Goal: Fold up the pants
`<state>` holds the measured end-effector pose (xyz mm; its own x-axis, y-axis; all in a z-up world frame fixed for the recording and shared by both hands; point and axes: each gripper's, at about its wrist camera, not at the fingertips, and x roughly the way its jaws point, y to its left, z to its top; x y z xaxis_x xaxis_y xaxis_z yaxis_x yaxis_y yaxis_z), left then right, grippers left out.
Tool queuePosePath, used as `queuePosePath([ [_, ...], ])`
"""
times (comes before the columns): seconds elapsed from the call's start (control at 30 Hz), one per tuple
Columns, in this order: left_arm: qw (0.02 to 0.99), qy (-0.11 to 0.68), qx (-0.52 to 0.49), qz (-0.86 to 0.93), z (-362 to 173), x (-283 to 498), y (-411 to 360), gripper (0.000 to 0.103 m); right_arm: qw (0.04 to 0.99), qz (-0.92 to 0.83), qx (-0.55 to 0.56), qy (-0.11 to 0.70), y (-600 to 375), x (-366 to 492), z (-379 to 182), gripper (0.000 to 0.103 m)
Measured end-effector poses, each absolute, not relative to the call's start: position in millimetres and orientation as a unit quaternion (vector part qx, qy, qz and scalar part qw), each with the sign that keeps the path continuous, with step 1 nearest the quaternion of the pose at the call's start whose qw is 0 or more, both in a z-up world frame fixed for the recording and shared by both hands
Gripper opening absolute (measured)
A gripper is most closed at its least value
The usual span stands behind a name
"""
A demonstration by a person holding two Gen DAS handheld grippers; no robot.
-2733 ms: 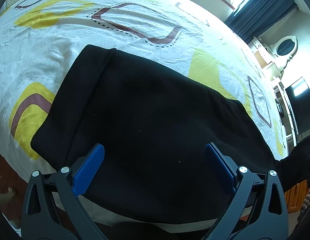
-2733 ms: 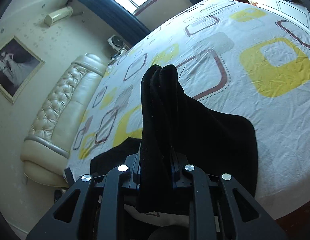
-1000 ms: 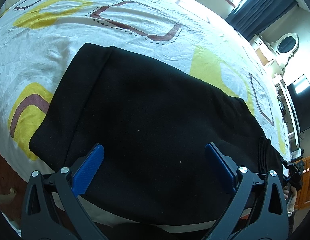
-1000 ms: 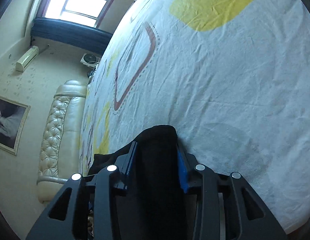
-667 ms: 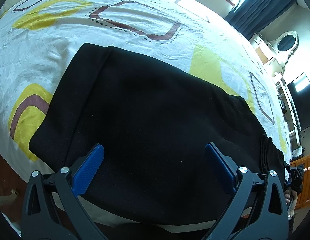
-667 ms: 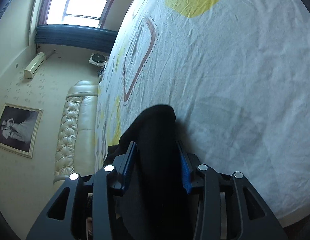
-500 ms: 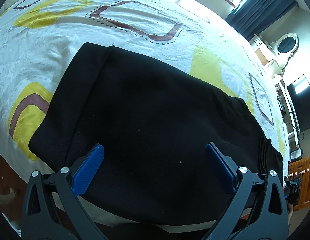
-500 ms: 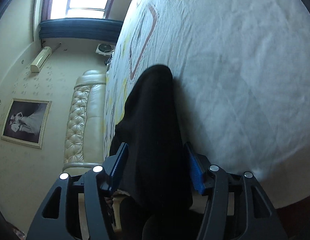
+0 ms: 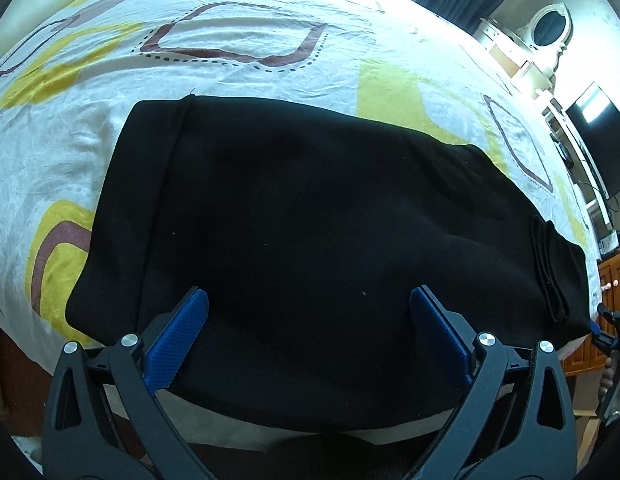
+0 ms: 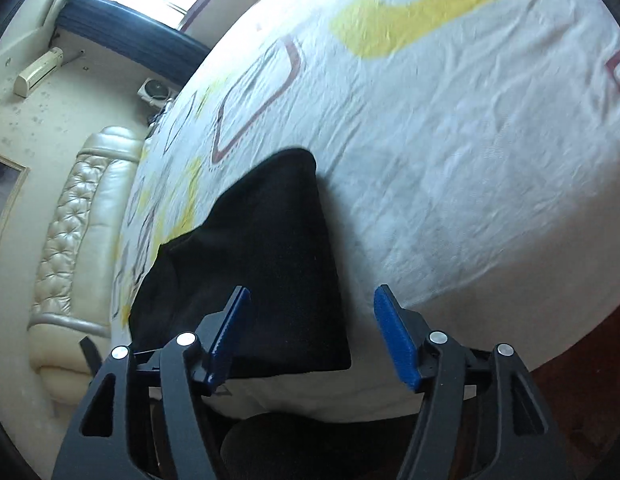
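The black pants (image 9: 310, 248) lie flat on the bed, folded lengthwise, waistband at the left and the leg ends at the right. My left gripper (image 9: 308, 332) is open and empty, hovering over the near edge of the pants. In the right wrist view the leg ends (image 10: 266, 264) lie on the sheet near the bed's edge. My right gripper (image 10: 310, 328) is open and empty just behind them, its left pad over the cloth. It also shows small at the far right of the left wrist view (image 9: 607, 332).
The bed has a white sheet (image 10: 469, 140) with yellow and maroon squares. A cream tufted headboard (image 10: 66, 240) stands at the left. Dark curtains (image 10: 130, 36), a window, a dresser with a mirror (image 9: 547, 30) and a TV (image 9: 597, 136) line the room.
My right gripper lowered the leg ends onto the sheet, opened, and drew back from them. The left gripper stayed open over the pants.
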<state>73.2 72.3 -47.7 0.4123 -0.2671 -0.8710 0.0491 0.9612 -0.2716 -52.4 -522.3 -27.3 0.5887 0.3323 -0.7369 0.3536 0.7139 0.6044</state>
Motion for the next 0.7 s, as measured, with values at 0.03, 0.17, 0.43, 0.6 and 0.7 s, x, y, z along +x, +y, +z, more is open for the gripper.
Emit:
queuePosePath([
  [0.03,0.832,0.531,-0.120,-0.107,-42.8,72.4,78.8,0.100,0.814,-0.009,0.376,0.443,-518.2,-54.7,-18.1,0.064],
  [0.17,0.830,0.494,-0.198,-0.170,-19.7,65.4,126.7,0.100,0.836,-0.006,0.373,0.402,-485.7,-60.7,7.2,0.072],
  [0.43,0.782,0.480,-0.352,-0.182,-62.6,69.5,227.2,0.100,0.855,0.053,0.322,0.403,-408.5,-43.1,14.5,0.072],
  [0.6,0.767,0.473,-0.376,-0.215,-76.6,88.9,227.9,0.100,0.848,0.086,0.318,0.415,-381.5,-34.7,8.0,0.072],
  [0.7,0.747,0.477,-0.384,-0.258,-79.5,101.4,214.5,0.100,0.845,0.088,0.310,0.427,-371.0,-35.2,1.6,0.072],
])
